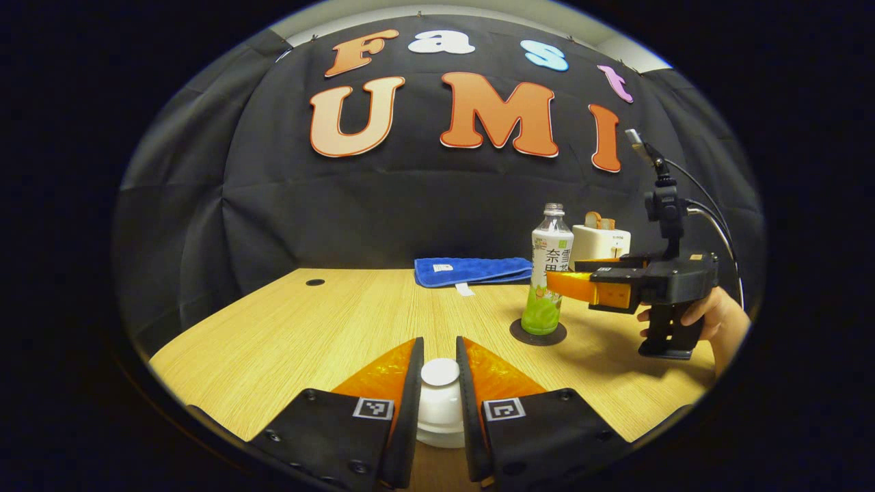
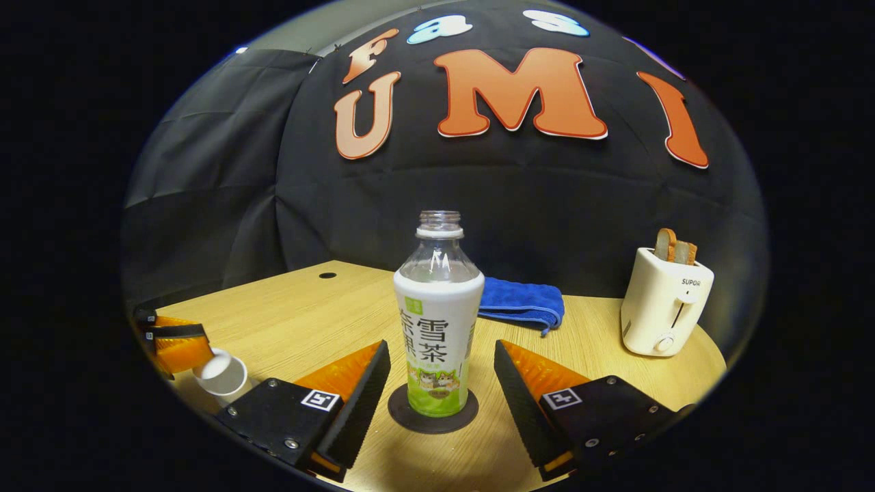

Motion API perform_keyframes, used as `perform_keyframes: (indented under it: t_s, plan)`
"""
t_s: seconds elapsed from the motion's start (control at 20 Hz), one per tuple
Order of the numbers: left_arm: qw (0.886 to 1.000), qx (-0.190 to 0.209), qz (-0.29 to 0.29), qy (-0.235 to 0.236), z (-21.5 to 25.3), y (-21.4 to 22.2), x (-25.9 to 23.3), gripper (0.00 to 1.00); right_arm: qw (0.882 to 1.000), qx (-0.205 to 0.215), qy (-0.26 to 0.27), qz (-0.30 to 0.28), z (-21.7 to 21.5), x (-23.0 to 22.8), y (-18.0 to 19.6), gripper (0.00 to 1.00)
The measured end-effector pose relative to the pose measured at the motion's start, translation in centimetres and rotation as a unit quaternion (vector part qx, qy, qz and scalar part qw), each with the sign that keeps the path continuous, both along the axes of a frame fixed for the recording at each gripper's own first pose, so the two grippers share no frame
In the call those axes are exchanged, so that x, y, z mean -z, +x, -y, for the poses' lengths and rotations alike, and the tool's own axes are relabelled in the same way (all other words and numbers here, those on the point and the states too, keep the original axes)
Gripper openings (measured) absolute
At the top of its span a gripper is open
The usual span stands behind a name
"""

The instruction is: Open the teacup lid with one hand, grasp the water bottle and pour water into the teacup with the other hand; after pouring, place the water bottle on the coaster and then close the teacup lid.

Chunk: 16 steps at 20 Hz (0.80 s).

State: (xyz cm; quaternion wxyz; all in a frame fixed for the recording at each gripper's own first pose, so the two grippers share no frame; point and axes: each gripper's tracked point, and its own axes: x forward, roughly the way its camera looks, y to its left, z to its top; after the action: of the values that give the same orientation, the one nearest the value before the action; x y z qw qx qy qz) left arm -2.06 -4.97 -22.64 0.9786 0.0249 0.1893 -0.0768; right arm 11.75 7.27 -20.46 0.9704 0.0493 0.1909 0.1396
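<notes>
That uncapped clear plastic bottle with the white-green label [image 2: 437, 321] on its dark round coaster [image 2: 433, 413] looks light and squishy, so the wide-open right gripper [image 2: 442, 379] should pinch mid-label gently, while the left gripper [image 1: 439, 383] hugs the small white teacup lid [image 1: 439, 396].

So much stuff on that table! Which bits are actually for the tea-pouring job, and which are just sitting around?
For the job:
- water bottle, uncapped, upright on the coaster
- teacup lid, between the left gripper fingers
- right gripper, open either side of the bottle

Just lying about:
- toaster with bread
- blue cloth
</notes>
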Motion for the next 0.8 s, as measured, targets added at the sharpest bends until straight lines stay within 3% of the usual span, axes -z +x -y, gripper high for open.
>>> perform_keyframes:
  t_s: [0.45,0.75,0.8]
  plan:
    - [0.999,0.009,-0.013,0.042,0.6,-0.3,1.7,0.34,1.0,0.001,0.002,0.029,1.4,-3.2,-3.2,0.94]
    - [0.999,0.006,0.008,0.048,0.6,-0.3,0.3,0.34,0.999,0.002,0.01,0.032,2.1,-3.7,-4.7,0.94]
    - [0.999,0.003,0.017,0.045,0.6,-0.2,-0.4,0.45,0.999,0.006,0.013,0.032,2.3,-3.9,-4.9,0.94]
